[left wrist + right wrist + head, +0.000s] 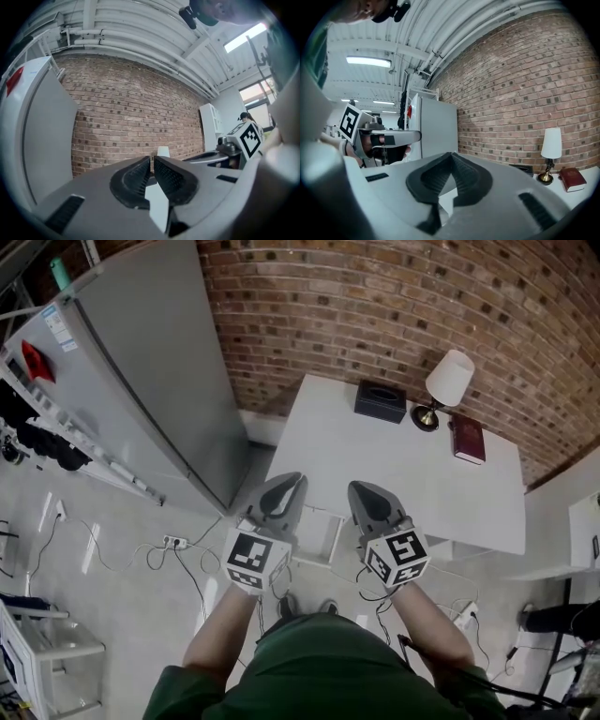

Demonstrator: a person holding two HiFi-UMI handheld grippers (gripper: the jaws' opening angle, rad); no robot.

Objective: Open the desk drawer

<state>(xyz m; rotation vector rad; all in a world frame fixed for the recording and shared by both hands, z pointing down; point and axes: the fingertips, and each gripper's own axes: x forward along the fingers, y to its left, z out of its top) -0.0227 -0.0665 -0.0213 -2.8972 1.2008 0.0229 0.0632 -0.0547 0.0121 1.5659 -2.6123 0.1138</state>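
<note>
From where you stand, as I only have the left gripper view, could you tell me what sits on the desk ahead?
Observer: Along the far edge of the white desk sit a black tissue box, a table lamp and a red book.
Operator: Thank you. Is the right claw holding anything?
Observer: No, the right claw is shut on nothing.
Operator: Has either claw reached the desk?
Observer: Not yet. In the head view the left claw and the right one hang side by side above the near edge, touching nothing. I cannot make out the drawer front.
</note>
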